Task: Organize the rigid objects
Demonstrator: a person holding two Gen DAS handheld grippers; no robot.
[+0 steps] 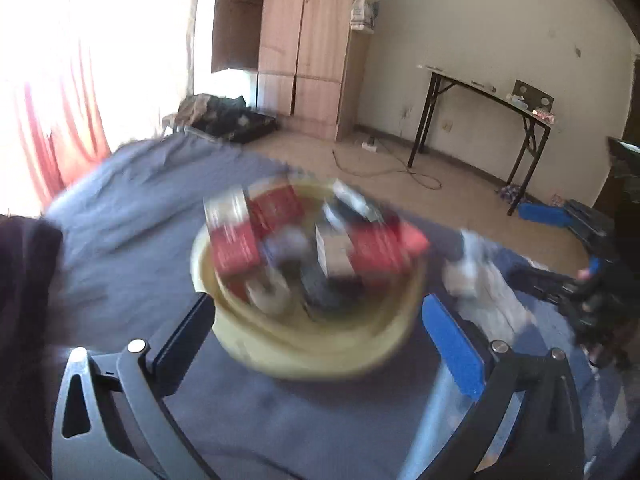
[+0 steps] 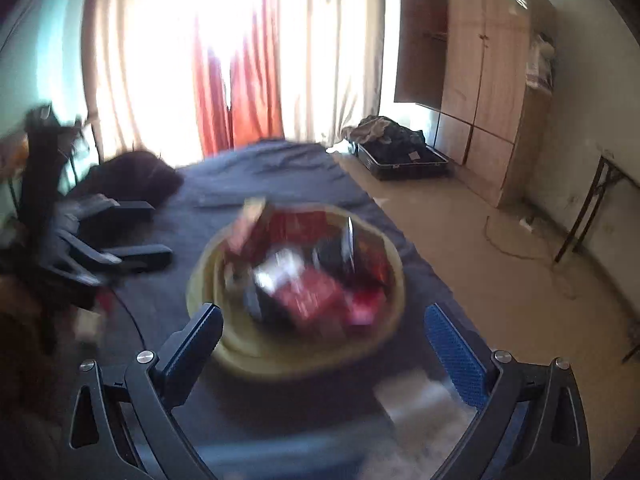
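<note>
With the fingers of the left gripper (image 1: 316, 336) and right gripper (image 2: 324, 344) spread wide and empty, the yellow bowl (image 1: 320, 352) on the bed (image 1: 140, 208) already holds boxes (image 1: 234, 242), and pale items (image 1: 480, 280) beside it apparently remain.

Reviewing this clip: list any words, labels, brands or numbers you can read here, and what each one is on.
No text can be read in either view.
Red boxes in the yellow bowl: print is there, blurred beyond reading.
White bag hanging beside the wardrobe: markings too small to read.
</note>
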